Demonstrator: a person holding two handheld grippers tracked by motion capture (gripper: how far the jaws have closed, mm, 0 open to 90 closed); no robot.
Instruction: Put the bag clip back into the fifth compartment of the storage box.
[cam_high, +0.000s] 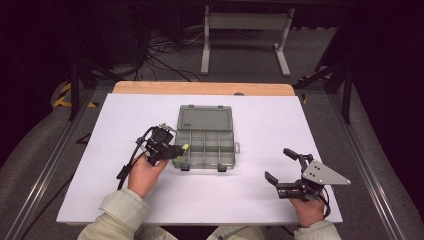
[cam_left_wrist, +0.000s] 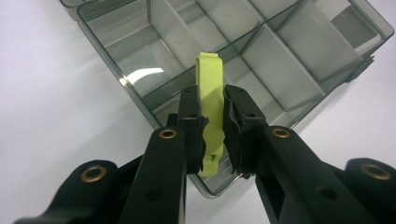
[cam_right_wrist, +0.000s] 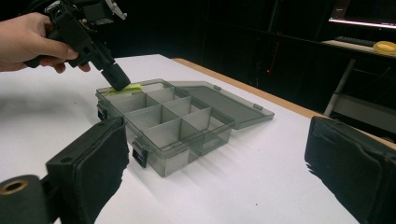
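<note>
Step in hand: we judge this to be placement; we carry a green clip (cam_left_wrist: 211, 107) to the open box (cam_high: 206, 142).
Left tongs (cam_high: 175, 150): jaws closed on the clip; pads press its two flat sides, and the clip's tip juts beyond them.
Right tongs (cam_high: 281, 167): jaws wide apart, nothing between them; they rest on the table (cam_high: 100, 150), well apart from the box.
Clip place: between the left jaws, at the box's near corner, over its rim.
Box place: just ahead of the left tongs; lid (cam_high: 206, 117) lies flat beyond the compartments.
Next move, as we judge it: we lower the clip into the corner compartment, clear of the divider, then part the jaws.
Left gripper view: we read the grip itself, pads on clip, and the compartment below.
Right gripper view: we see the left tongs (cam_right_wrist: 114, 77) tilted down at the box corner, the left hand (cam_right_wrist: 28, 39) on their body, and the clip (cam_right_wrist: 122, 90) lying near level across the rim.
High view: we see both tongs and the box layout at once.
</note>
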